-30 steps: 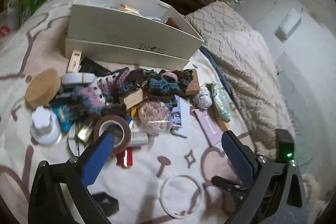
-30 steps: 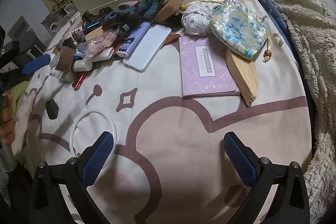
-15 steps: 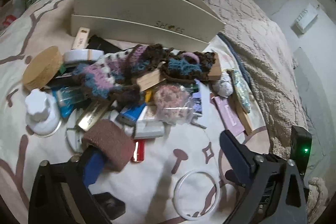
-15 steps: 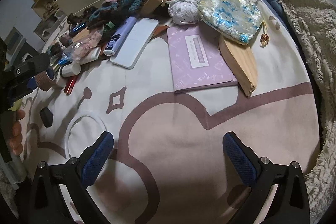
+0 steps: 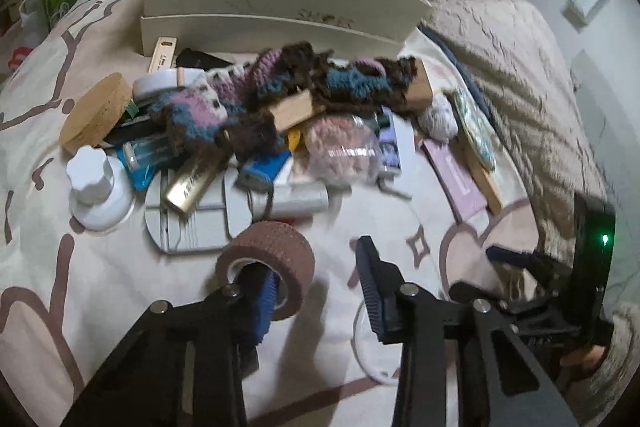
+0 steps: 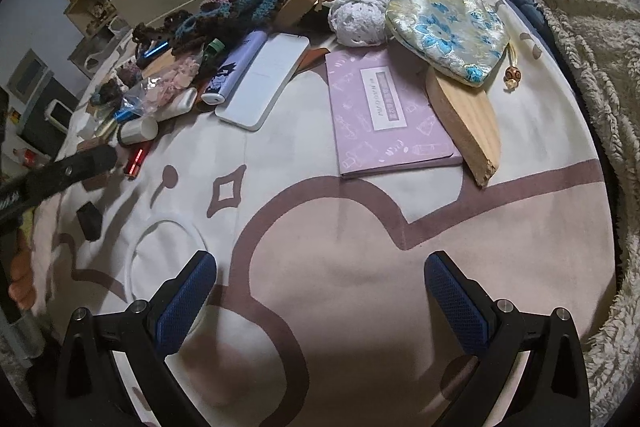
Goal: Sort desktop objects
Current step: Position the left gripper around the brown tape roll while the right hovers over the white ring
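We see the brown tape roll (image 5: pixel 266 269) low in the left frame, threaded onto the left finger (image 5: pixel 266 297) of the left tongs (image 5: pixel 320 291), raised off the cloth (image 5: pixel 100 275); the other finger stands clear to its right, so they hang released, hooking the roll; the clutter pile (image 5: pixel 280 115) lies above, mid-frame; the right tongs (image 6: pixel 320 303) gape wide over bare cloth, the purple book (image 6: pixel 384 111) above them.
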Available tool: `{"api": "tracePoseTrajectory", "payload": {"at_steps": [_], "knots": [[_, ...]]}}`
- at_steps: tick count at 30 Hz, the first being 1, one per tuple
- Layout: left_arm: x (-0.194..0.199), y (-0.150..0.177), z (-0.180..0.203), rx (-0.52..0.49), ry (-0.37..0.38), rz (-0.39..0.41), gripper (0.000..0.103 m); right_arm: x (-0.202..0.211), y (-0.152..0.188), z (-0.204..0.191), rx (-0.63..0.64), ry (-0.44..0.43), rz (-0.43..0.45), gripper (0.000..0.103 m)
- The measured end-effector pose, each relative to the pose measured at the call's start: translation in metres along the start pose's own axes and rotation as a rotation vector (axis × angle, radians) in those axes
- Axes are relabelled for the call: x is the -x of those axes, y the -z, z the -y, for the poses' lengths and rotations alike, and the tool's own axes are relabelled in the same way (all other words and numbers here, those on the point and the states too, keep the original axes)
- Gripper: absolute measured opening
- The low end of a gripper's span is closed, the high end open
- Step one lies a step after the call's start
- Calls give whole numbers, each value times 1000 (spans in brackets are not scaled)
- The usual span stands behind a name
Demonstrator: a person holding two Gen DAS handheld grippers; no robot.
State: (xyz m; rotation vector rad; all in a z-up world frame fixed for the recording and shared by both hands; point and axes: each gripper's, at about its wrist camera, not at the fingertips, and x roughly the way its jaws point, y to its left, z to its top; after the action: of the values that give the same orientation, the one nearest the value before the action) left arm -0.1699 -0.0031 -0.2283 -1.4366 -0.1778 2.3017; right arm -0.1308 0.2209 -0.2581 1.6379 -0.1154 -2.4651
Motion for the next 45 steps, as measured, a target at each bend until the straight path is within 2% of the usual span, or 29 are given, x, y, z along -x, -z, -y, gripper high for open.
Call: {"api": "tracePoseTrajectory", "payload": {"at_steps": [3,8,14,17,19,20,21,22,25,30,36,39,43,45], "knots": [[5,6,9,-25,-17,-27,33,2,2,-10,62,50,25,103],[13,17,21,-54,-39,-59,33,19,5,-31,160,10,107,103],[11,35,28,-29,-53,-98,33,6,8,-28,170,15,48,103],[14,37,30,-19,-46,-82,34,-1,10,-24,176,31,19,103],[18,35,28,-4,-42,-60,46,-5,11,-27,194,50,9,103],[20,34,26,11,-55,-48,58,-6,12,-28,204,61,6,103],[21,33,23,22,-72,-39,62,-7,12,-28,213,70,6,103],[21,33,21,29,-78,-40,62,-7,11,-28,217,76,8,103],[18,35,13,63,-76,-68,62,-7,10,-22,202,98,9,103],[17,36,6,111,-32,-116,62,-3,6,-2,126,121,5,103],[11,37,5,95,-98,-133,63,0,1,23,34,168,9,103],[8,37,6,73,-131,-122,71,0,-1,27,23,179,12,103],[6,33,2,68,-152,-103,71,1,-1,29,19,182,12,103],[4,30,1,55,-188,-90,75,0,0,31,15,181,9,103]]}}
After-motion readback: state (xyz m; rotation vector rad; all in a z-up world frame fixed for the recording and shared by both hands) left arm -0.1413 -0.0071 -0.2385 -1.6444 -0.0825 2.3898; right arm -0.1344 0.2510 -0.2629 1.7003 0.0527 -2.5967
